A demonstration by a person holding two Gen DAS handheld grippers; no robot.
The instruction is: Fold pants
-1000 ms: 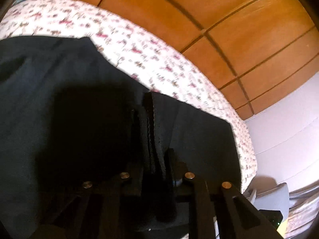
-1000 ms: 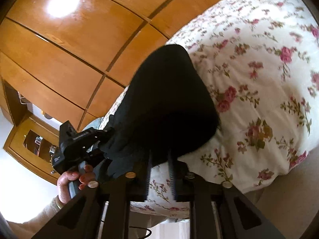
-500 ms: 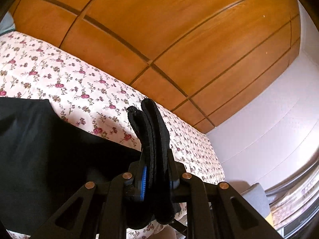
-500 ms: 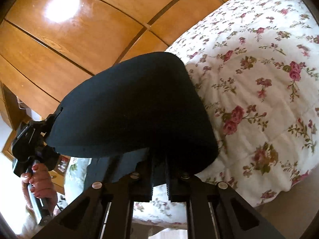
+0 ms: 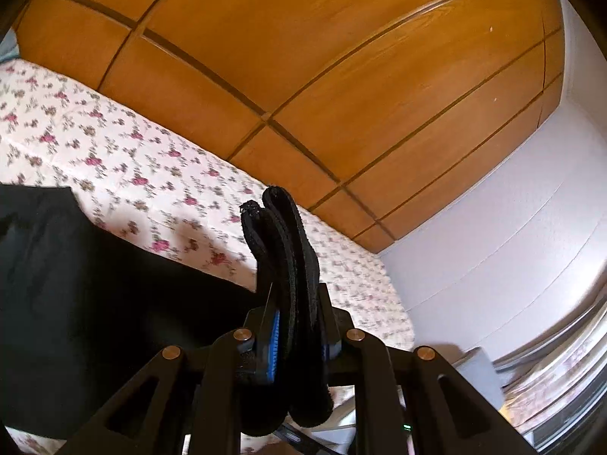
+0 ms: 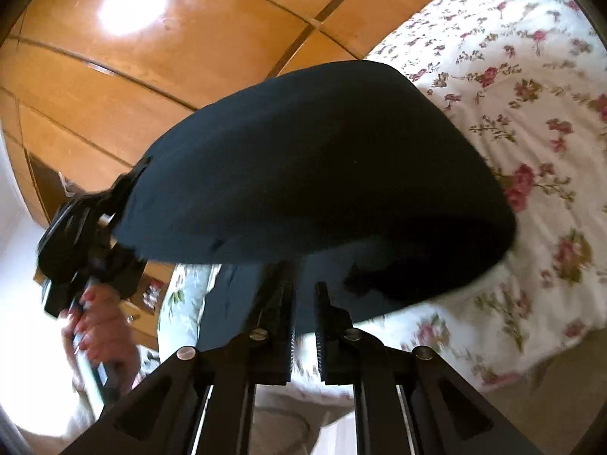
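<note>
The black pants (image 6: 322,159) fill mid-frame, sagging between my grips over the floral bed (image 6: 531,94): soft, limp, fairly light, I judge. My left gripper (image 5: 294,326) clamps a thick bunched hem, centre bottom. My right gripper (image 6: 303,314) pinches the cloth's edge; hems hold best.

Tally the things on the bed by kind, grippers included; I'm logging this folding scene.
Black fabric pants: 1
White floral bedspread: 1
Black two-finger grippers, left gripper and right gripper, both clamped on the pants: 2
Total: 4
</note>
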